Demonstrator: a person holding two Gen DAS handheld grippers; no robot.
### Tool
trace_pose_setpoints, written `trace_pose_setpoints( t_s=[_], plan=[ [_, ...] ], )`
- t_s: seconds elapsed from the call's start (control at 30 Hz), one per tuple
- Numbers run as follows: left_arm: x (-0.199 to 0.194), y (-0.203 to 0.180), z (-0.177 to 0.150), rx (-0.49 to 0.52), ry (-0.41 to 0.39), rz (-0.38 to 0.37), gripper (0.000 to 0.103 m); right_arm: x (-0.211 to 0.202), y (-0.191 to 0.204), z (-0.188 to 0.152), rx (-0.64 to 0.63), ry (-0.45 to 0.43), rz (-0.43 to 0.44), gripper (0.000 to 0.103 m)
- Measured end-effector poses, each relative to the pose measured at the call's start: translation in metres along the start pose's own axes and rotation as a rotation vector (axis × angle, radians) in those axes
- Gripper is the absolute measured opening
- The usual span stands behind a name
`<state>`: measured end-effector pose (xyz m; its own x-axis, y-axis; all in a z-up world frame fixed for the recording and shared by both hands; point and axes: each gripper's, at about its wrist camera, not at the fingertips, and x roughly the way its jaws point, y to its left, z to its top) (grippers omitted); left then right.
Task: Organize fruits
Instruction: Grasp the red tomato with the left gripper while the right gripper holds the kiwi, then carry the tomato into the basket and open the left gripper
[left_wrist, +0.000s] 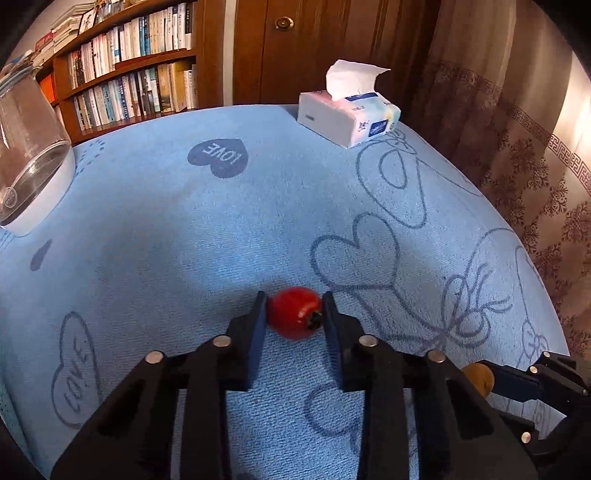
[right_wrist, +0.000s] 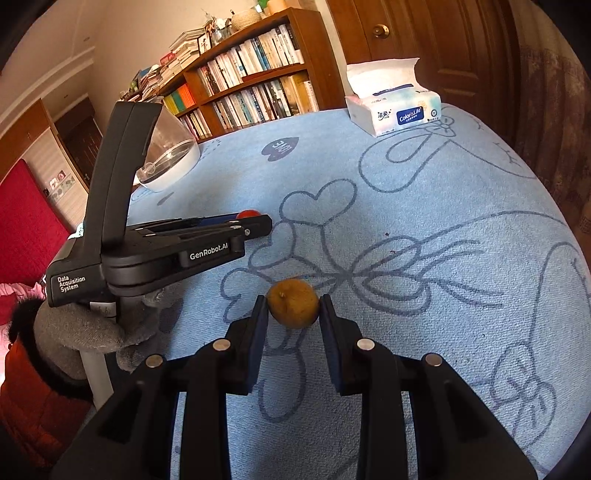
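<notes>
A small red fruit (left_wrist: 294, 313) with a dark stem end sits between the blue pads of my left gripper (left_wrist: 294, 301), which is shut on it just over the blue cloth. In the right wrist view the same red fruit (right_wrist: 248, 214) peeks out past the left gripper (right_wrist: 258, 223). My right gripper (right_wrist: 293, 302) is shut on a brownish-yellow round fruit (right_wrist: 293, 302) above the cloth. That yellow fruit (left_wrist: 478, 378) also shows at the lower right of the left wrist view, at the tips of the right gripper (left_wrist: 491, 374).
A blue towel-like cloth (left_wrist: 221, 221) with heart and bow drawings covers the table. A glass bowl on a white base (right_wrist: 170, 155) stands at the far left. A tissue pack (right_wrist: 393, 109) lies at the far edge. Bookshelf (right_wrist: 251, 77) and door stand behind.
</notes>
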<state>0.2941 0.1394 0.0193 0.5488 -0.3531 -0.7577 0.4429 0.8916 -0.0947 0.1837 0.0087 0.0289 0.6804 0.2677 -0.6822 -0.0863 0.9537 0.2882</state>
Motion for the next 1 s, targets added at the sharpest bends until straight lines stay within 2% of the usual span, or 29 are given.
trace_pose_setpoints(
  t_s=[0.23, 0.47, 0.73, 1.0],
  plan=[
    [-0.009, -0.001, -0.007, -0.006, -0.01, -0.008, 0.03, -0.001, -0.001, 0.0, 0.008, -0.009, -0.001, 0.029],
    [-0.028, 0.001, -0.015, 0.0, -0.04, 0.056, 0.03, -0.001, -0.003, -0.001, 0.002, -0.012, -0.013, 0.029],
    [-0.065, 0.008, -0.025, 0.004, -0.101, 0.174, 0.029, 0.0, -0.002, -0.003, -0.005, -0.015, -0.025, 0.029],
    [-0.095, 0.022, -0.04, -0.025, -0.145, 0.224, 0.029, 0.001, 0.0, -0.003, -0.003, -0.019, -0.039, 0.029]
  ],
)
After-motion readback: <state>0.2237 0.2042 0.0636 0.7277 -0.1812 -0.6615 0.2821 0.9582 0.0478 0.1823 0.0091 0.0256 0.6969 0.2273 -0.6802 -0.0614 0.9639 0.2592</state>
